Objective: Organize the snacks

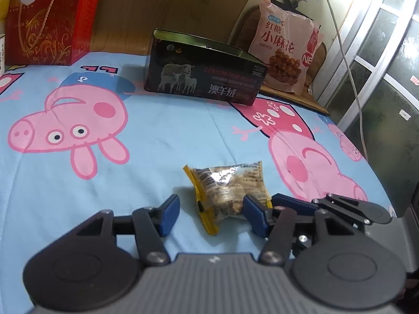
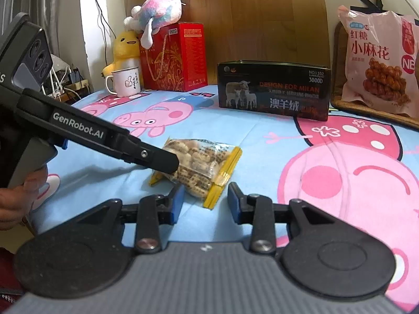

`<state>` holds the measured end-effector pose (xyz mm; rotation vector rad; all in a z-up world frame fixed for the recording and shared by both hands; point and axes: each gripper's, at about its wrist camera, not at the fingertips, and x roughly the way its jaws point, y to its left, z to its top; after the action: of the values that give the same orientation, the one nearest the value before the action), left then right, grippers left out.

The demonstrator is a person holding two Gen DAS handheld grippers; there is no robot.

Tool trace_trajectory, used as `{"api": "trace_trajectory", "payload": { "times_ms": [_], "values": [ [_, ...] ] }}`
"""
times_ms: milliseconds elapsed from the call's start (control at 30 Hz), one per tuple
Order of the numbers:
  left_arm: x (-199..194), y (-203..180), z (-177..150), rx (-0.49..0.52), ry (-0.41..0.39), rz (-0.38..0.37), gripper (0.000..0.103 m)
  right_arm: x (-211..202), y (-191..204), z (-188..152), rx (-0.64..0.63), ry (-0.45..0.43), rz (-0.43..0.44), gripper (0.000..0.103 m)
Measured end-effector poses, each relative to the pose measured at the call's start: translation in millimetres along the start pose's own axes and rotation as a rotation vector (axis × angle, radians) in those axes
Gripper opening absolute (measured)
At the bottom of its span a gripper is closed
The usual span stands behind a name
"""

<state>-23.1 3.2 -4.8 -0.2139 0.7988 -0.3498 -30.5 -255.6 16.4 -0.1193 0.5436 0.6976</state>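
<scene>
A small clear snack packet with yellow sealed ends lies on the blue pig-print bedsheet. My left gripper is open, its blue pads on either side of the packet's near end. In the right wrist view the packet lies just ahead of my right gripper, which is open with the packet's yellow end between its pads. The left gripper's black arm reaches in from the left and covers part of the packet. A black open-topped box stands farther back, also seen in the right wrist view.
A large pink snack bag leans at the back right on a wooden board. A red gift box, plush toys and a white mug stand at the back left. A white cable hangs at the right.
</scene>
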Motion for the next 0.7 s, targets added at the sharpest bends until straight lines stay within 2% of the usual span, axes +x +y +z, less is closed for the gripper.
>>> {"api": "trace_trajectory", "payload": {
  "times_ms": [267,367,467,567,600,700],
  "values": [
    [0.2,-2.7,-1.5,0.027,-0.015,0.027,0.062,-1.2,-1.6,-0.5,0.015,-0.006,0.008,0.046],
    [0.1,-5.1,-2.8,0.048,-0.026,0.059,0.07,-1.9,-2.4,-1.0,0.022,-0.008,0.009,0.046],
    [1.5,-5.7,-2.4,0.067,-0.031,0.074,0.073,-2.5,-0.7,-1.4,0.018,-0.009,0.007,0.046],
    [8.2,-8.3,3.2,0.095,-0.031,0.072,0.067,-0.4,1.5,-0.3,-0.001,0.0,0.008,0.046],
    [11.6,-9.6,6.9,0.104,-0.028,0.064,0.062,0.6,2.1,0.6,-0.005,0.002,0.005,0.046],
    [31.0,-14.8,24.6,0.115,-0.011,0.004,0.06,6.1,-1.5,6.6,0.012,0.0,-0.049,0.045]
  ]
}}
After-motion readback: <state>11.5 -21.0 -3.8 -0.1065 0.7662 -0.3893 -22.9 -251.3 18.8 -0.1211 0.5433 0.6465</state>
